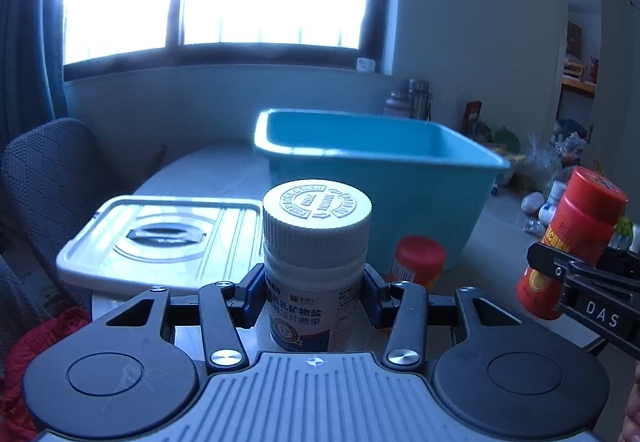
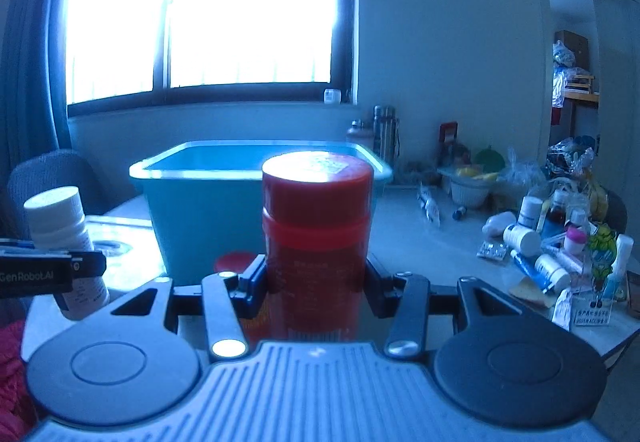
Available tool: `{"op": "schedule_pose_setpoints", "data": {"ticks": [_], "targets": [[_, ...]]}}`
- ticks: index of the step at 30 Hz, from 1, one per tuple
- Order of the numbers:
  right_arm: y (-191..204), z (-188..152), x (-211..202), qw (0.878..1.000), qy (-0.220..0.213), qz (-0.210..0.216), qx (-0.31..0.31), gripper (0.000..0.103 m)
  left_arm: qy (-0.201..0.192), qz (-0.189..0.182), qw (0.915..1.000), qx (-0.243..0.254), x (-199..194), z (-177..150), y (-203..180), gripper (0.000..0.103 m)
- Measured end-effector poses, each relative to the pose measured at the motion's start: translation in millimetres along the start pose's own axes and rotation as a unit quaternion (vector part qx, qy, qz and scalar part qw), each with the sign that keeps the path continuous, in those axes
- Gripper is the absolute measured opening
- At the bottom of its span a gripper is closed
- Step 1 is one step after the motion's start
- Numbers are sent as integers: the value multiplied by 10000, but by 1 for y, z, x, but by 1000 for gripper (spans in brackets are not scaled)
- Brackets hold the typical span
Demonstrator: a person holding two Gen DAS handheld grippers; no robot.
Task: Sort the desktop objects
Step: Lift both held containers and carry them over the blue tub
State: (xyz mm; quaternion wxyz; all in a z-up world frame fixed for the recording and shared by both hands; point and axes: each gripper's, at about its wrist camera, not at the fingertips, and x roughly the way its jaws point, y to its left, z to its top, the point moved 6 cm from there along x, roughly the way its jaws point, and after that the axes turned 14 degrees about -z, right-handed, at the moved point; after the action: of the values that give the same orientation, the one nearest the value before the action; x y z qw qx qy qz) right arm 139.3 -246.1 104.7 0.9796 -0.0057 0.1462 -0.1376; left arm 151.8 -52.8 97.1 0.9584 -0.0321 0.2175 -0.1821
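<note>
We are mid-carry. Our left gripper [image 1: 316, 298] has its fingers clenched on the white ribbed-cap plastic pill bottle [image 1: 316, 262], and our right gripper [image 2: 316, 290] grasps the red plastic capped bottle [image 2: 316, 242]; both seem clear of the bench [image 2: 420, 242], though contact below is hidden. Ahead stands the open turquoise plastic tub [image 1: 384, 169], beside a lidded clear box [image 1: 160, 238]. Next, likely, we carry each over the tub's rim before releasing.

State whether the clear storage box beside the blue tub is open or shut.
Shut. The clear storage box has its lid lying flat across the top, handle folded down, with no gap showing.
</note>
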Motion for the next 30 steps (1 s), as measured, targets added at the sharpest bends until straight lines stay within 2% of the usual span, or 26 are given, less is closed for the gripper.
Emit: {"op": "schedule_pose_setpoints", "data": {"ticks": [7, 16, 24, 30], "targets": [[-6, 33, 1, 9999, -74, -17, 72, 49, -67, 7, 10000, 51, -9, 38, -7, 49], [1, 88, 33, 9995, -270, -41, 151, 49, -197, -103, 9997, 61, 12, 100, -10, 49], [22, 132, 86, 9990, -449, 33, 47, 49, -217, -223, 9995, 108, 64, 157, 1, 49], [36, 140, 132, 9996, -289, 17, 3, 49, 19, -276, 9996, 34, 117, 173, 18, 49]]}}
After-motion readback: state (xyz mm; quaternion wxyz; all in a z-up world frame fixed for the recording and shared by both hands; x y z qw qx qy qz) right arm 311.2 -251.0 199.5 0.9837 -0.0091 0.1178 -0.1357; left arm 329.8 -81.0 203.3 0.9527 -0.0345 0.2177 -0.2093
